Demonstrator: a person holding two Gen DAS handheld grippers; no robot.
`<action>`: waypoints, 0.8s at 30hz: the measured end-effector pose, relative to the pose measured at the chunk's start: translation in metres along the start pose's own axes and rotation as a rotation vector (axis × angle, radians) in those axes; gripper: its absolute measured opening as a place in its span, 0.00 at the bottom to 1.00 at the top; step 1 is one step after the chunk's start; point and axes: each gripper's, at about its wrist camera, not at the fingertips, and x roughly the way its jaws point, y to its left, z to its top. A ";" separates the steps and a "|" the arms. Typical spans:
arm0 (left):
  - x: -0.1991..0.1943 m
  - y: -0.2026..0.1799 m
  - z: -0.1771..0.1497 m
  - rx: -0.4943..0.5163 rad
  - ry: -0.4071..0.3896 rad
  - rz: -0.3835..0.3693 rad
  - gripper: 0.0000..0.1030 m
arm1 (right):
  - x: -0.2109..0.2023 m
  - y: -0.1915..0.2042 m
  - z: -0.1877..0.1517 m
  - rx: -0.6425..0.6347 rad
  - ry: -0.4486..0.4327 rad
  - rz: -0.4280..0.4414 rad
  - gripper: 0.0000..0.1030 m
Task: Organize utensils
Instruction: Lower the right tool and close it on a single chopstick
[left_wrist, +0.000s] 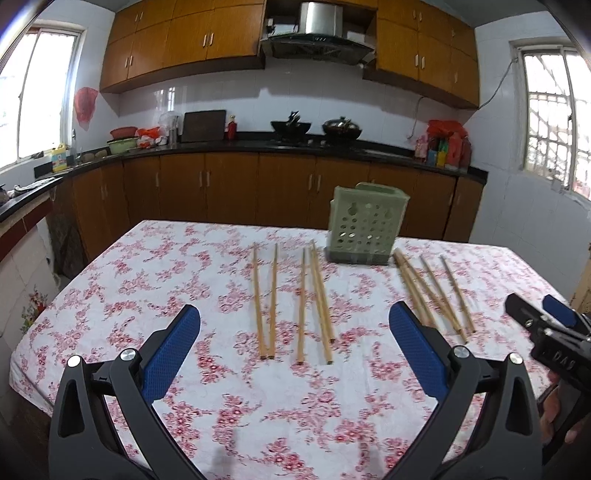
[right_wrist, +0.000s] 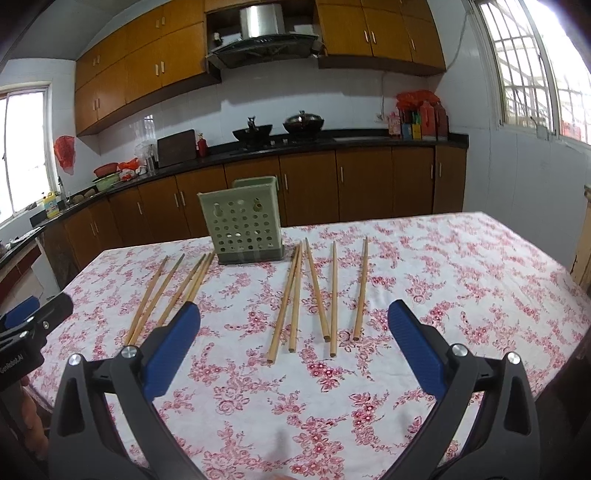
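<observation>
A: So, from the left wrist camera first: the left gripper (left_wrist: 295, 332), black with blue ribbed pads, hangs above the near part of the table with its jaws spread wide and nothing between them.

B: And the table?

A: A white tablecloth printed with pink flowers (left_wrist: 147, 266) covers it. Four pale wooden chopsticks (left_wrist: 291, 302) lie flat right ahead, between the pads, pointing away from the camera. The left two meet at their near tips in a narrow V; the other two lie close together just to their right.

B: Where is the holder?

A: The pale green perforated plastic utensil holder (left_wrist: 364, 225) stands upright at the far side, beyond the chopsticks and slightly right. To its right lies a second bunch of wooden chopsticks (left_wrist: 436, 291), some crossing. The right gripper (left_wrist: 543, 317) shows at the right edge; from here I cannot tell how wide it is.

B: Now the right wrist camera?

A: The right gripper (right_wrist: 293, 325) is also spread wide and holds nothing, hovering over the near cloth (right_wrist: 461, 266). The second bunch (right_wrist: 321, 291) lies ahead of it: five sticks, the left two nearly touching along their length. The holder (right_wrist: 243, 229) stands beyond, left of centre. The four chopsticks (right_wrist: 170, 295) lie further left, partly behind the left pad. The left gripper (right_wrist: 37, 314) pokes in at the left edge.
</observation>
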 end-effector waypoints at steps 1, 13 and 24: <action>0.005 0.001 0.000 -0.002 0.020 0.017 0.98 | 0.006 -0.004 0.002 0.012 0.021 -0.005 0.96; 0.073 0.050 0.002 -0.102 0.320 0.137 0.98 | 0.119 -0.068 0.026 0.174 0.342 -0.106 0.66; 0.125 0.074 0.013 -0.151 0.409 0.069 0.82 | 0.188 -0.072 0.020 0.164 0.476 -0.145 0.18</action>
